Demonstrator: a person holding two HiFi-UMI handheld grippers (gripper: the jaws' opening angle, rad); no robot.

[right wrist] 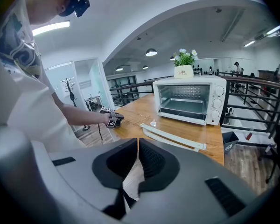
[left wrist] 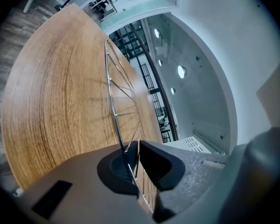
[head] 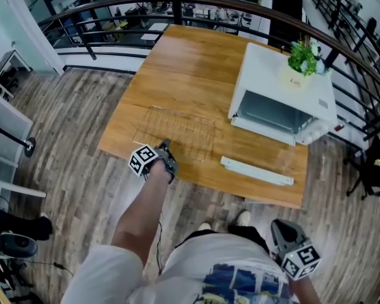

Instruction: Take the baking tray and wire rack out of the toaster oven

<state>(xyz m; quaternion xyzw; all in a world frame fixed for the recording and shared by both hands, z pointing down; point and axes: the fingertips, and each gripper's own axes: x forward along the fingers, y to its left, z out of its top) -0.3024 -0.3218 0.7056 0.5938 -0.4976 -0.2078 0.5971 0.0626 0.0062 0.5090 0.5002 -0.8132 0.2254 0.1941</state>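
Observation:
The wire rack (head: 177, 132) lies flat and low over the left part of the wooden table (head: 196, 62); I cannot tell whether it rests on the wood. My left gripper (head: 165, 151) is shut on the middle of its near edge wire. In the left gripper view the rack (left wrist: 113, 92) runs out from between the closed pads of that gripper (left wrist: 136, 160). The white toaster oven (head: 285, 94) stands at the right with its door (head: 259, 163) folded down. The grey baking tray (head: 270, 114) sits inside it (right wrist: 186, 107). My right gripper (head: 286, 234) hangs shut and empty beside the person's body, off the table.
A small potted plant (head: 302, 62) stands on top of the oven. A dark metal railing (head: 342, 49) curves behind and right of the table. The table's near edge (head: 196, 182) is right by the person's feet. Wooden floor lies to the left.

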